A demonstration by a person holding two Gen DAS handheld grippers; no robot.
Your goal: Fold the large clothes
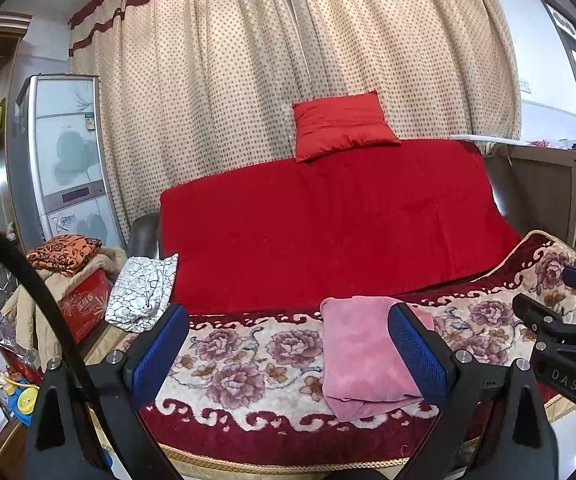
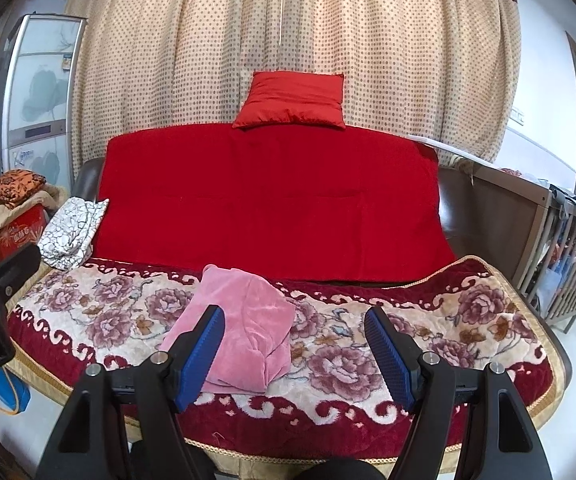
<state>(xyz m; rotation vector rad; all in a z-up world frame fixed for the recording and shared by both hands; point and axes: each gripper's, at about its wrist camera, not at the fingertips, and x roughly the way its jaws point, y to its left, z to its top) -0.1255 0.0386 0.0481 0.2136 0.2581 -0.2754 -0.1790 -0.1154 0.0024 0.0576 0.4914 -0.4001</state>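
Observation:
A pink garment (image 1: 362, 354) lies folded into a compact bundle on the floral sofa seat cover (image 1: 247, 364). It also shows in the right wrist view (image 2: 243, 328). My left gripper (image 1: 288, 340) is open and empty, held above the seat's front, with the garment by its right finger. My right gripper (image 2: 294, 340) is open and empty, with the garment behind its left finger. Each gripper shows at the edge of the other's view.
A red blanket (image 2: 271, 200) covers the sofa back, with a red cushion (image 2: 292, 98) on top. A white patterned cloth (image 2: 69, 236) lies on the left armrest. A pile of clothes on a red box (image 1: 79, 300) stands to the left. A wooden crib (image 2: 560, 240) stands to the right.

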